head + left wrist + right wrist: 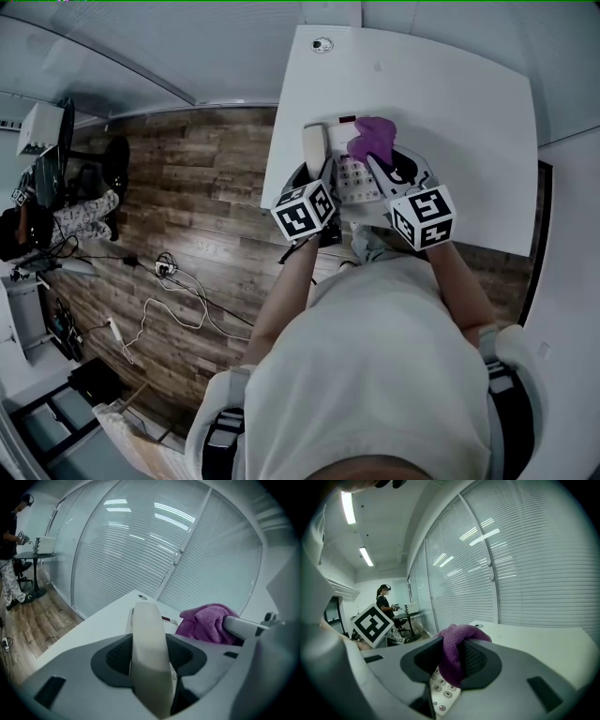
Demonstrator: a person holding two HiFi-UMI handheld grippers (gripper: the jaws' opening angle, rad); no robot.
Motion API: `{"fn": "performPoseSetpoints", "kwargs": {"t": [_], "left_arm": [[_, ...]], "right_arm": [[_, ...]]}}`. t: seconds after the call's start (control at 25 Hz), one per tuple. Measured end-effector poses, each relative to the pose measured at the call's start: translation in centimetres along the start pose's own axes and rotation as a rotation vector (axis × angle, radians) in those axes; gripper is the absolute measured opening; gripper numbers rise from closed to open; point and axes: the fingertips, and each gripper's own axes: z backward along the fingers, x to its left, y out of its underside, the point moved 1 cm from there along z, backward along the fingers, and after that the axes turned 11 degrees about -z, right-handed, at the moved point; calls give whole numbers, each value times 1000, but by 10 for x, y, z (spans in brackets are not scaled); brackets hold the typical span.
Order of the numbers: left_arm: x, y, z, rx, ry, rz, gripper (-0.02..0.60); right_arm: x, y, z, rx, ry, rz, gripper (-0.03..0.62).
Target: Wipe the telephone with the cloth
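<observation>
Pinching the cream plastic handset, left gripper steadies it; right gripper, clamped on purple fleecy cloth, should sweep the white keypad lightly

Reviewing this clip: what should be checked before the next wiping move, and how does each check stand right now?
1. Cloth gripped by the right gripper: ok, it is pinched between the pads.
2. Handset secured by the left gripper: ok, the jaws are closed on both its sides.
3. Handset lifted clear of its cradle: cannot tell.
4. Keypad open to wiping: ok, its buttons show just below the cloth.
5. Cloth touching the keypad: cannot tell.
6. Telephone resting on the table: ok, though it sits close to the near edge.
</observation>
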Motion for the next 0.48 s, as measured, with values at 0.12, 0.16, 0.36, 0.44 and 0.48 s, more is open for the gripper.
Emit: {"fn": "performPoseSetpoints", "kwargs": {"t": [0.12,0.16,0.36,0.44,0.48], "left_arm": [[1,-1,9,-28,39,53,221],[1,-2,11,-39,54,70,221],[2,-3,28,-80,124,168,221],[2,-3,34,-98,155,205,221],[1,-4,37,-108,177,225,221]], "right_arm": [[1,-2,2,-4,4,3,120],[2,-3,2,-5,5,4,120],[6,-4,8,-10,10,10,120],[9,-3,11,-12,8,12,120],[10,-4,12,-13,6,14,120]]}}
